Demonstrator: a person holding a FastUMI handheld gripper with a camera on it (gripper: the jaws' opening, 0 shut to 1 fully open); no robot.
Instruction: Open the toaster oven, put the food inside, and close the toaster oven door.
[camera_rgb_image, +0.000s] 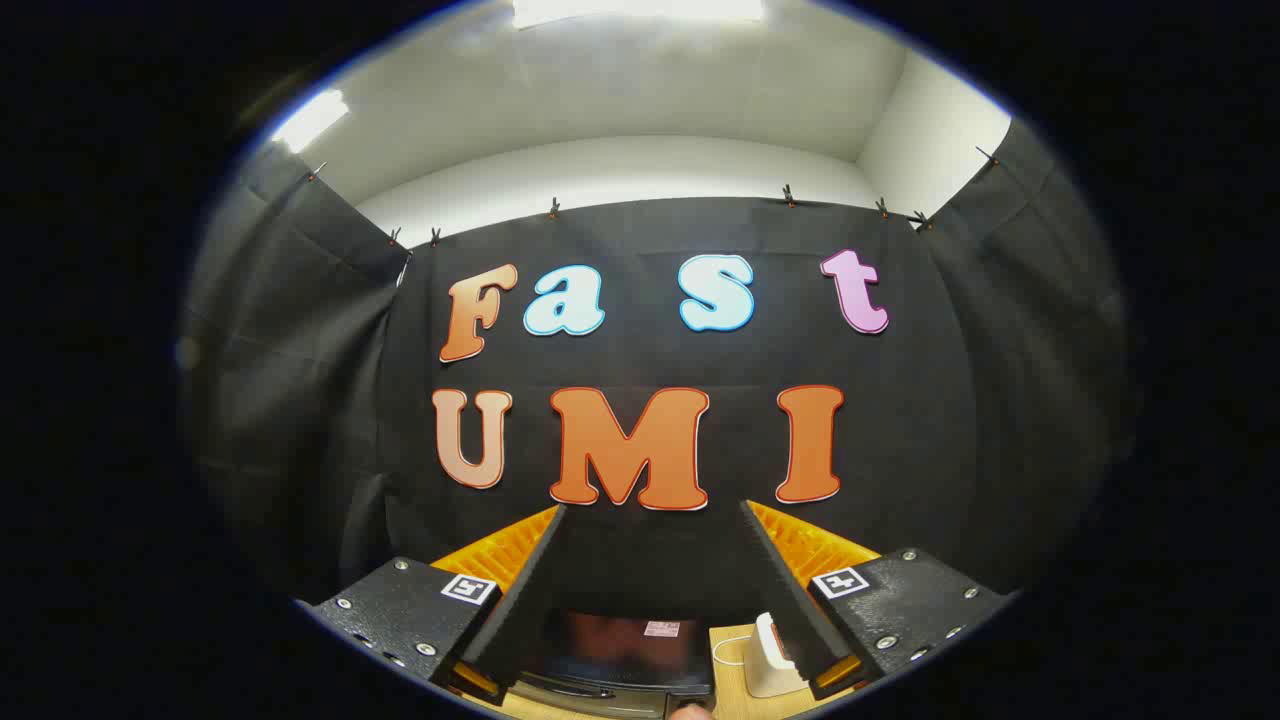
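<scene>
My jaws (655, 520) spread wide, empty, aimed high at booth wall. Dark glass-fronted toaster oven (620, 650) low between them on wooden tabletop (728, 690). Tilt down, find door handle first.

Toaster oven (620, 655): dark glossy glass door, metallic handle bar. Table (728, 690): pale wood-grain surface. Booth wall (650, 560): matt black cloth (creased). Gripper (652, 520), fingers spread: rough, grainy-textured mounts with shiny screws.

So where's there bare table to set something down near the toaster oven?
Little shows. A strip of bare wooden table lies between the toaster oven and the white object. The open gripper points above it, fingers holding nothing. The oven's front edge is crowded.
</scene>
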